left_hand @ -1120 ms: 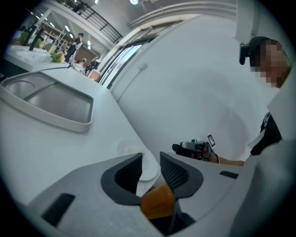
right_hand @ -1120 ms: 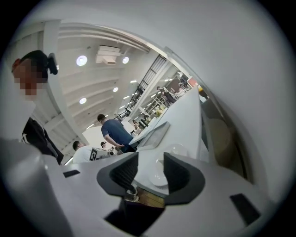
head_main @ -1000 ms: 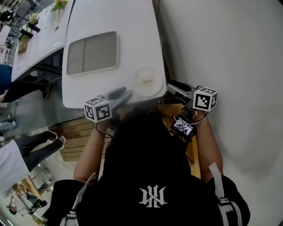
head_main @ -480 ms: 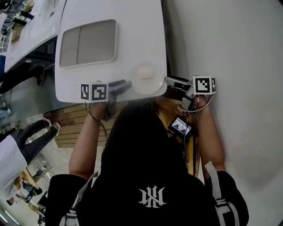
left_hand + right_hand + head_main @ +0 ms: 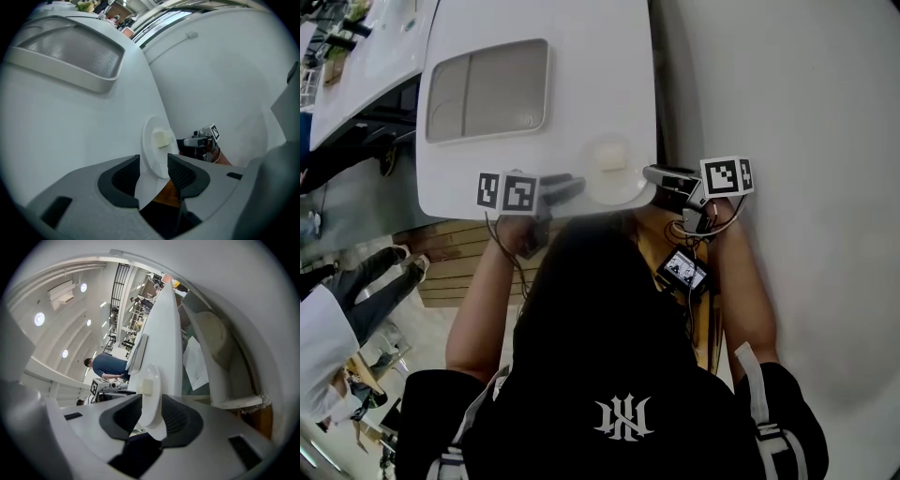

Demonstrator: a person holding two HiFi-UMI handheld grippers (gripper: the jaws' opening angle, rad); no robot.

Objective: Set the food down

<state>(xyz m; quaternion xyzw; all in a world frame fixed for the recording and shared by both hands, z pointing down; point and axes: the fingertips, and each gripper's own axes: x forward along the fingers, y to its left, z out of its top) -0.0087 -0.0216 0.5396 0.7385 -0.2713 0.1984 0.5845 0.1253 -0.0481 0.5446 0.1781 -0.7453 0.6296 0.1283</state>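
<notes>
A small white plate (image 5: 617, 180) with a pale cube of food (image 5: 609, 155) lies on the white table (image 5: 581, 56), at its near right corner. My left gripper (image 5: 572, 186) is at the plate's left rim. In the left gripper view the plate (image 5: 157, 154) and food (image 5: 161, 138) stand between that gripper's (image 5: 153, 166) spread jaws. My right gripper (image 5: 649, 175) is at the right rim, its jaws closing. In the right gripper view the rim (image 5: 152, 399) lies between its (image 5: 151, 406) pads, and the cube (image 5: 147, 386) shows just beyond them.
A shallow grey rectangular recess (image 5: 487, 89) is set in the table farther back. A white wall (image 5: 787, 94) rises close on the right. Wooden boards (image 5: 455, 272) lie below the table's near edge. People (image 5: 337, 309) stand at the left.
Both grippers have closed in on the plate, the left one moving right, the right one moving left. The plate has stayed on the table.
</notes>
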